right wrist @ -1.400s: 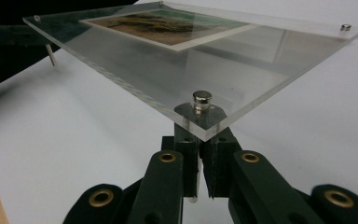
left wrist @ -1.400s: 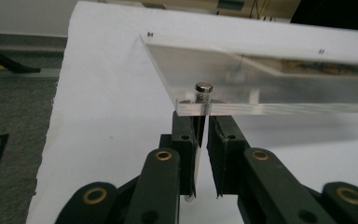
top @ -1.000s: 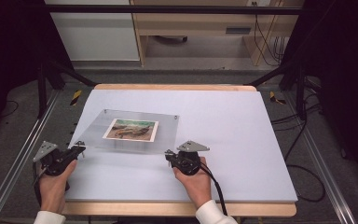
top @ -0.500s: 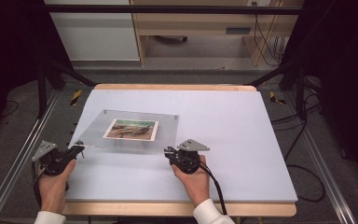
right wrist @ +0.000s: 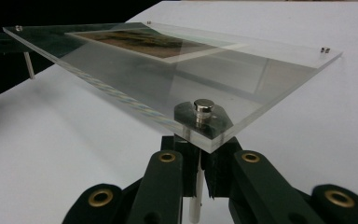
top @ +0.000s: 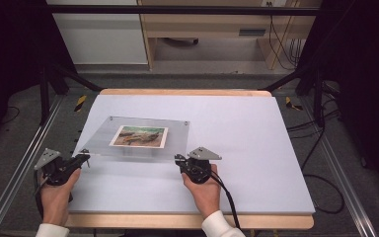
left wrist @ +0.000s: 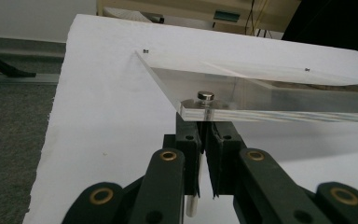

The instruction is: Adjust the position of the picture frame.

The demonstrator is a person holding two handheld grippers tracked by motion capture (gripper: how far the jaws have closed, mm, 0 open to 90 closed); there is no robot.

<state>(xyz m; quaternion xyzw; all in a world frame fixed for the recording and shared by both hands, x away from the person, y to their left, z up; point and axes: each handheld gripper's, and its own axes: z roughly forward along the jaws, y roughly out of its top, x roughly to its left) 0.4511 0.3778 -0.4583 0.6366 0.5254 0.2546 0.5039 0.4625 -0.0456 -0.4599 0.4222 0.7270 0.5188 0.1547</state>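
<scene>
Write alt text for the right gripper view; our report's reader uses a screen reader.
A black two-jaw claw grips a thin white pin beneath the near corner of a clear acrylic photo frame, raised at this edge above a white table surface. A small silver round cap tops that corner, and a brownish landscape photo sits inside the panel.

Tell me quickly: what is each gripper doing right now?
Left gripper: shut on the acrylic frame's near-left standoff pin.
Right gripper: shut on its near-right standoff pin.
</scene>
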